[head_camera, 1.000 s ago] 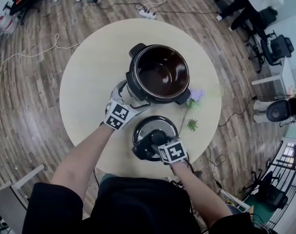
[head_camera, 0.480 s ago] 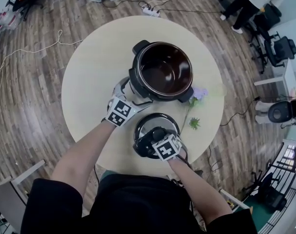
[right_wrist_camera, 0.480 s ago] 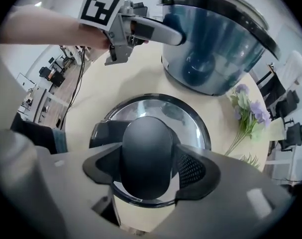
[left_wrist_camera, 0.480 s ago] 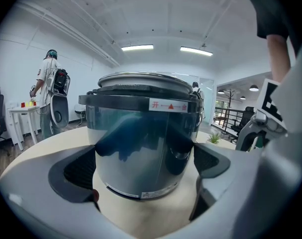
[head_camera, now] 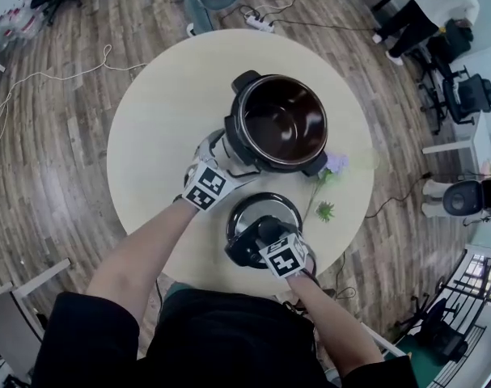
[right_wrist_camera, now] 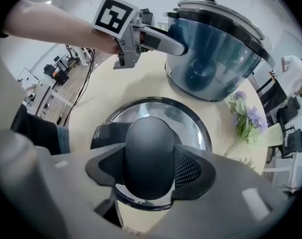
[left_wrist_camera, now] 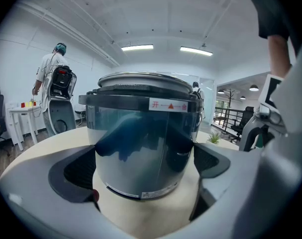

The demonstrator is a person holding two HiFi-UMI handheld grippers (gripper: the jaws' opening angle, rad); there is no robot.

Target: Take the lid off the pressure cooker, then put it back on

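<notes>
Showing the task at its midpoint: the pressure cooker point(head_camera: 279, 124) stands open on the round table point(head_camera: 160, 111) with its dark inner pot bare. The lid point(head_camera: 265, 207) lies flat on the table just in front of the cooker, on the person's side. The right gripper point(right_wrist_camera: 150, 169) points down over the lid. Its jaws have just been closing and now clasp the black handle point(right_wrist_camera: 148, 148) from both sides. The left gripper point(left_wrist_camera: 145, 171), at the cooker's near-left side, has its jaws spread wide against the cooker's wall, apparently steadying rather than clamping. Removal is judged complete; lifting the lid, carrying it over the cooker and seating it remain.
</notes>
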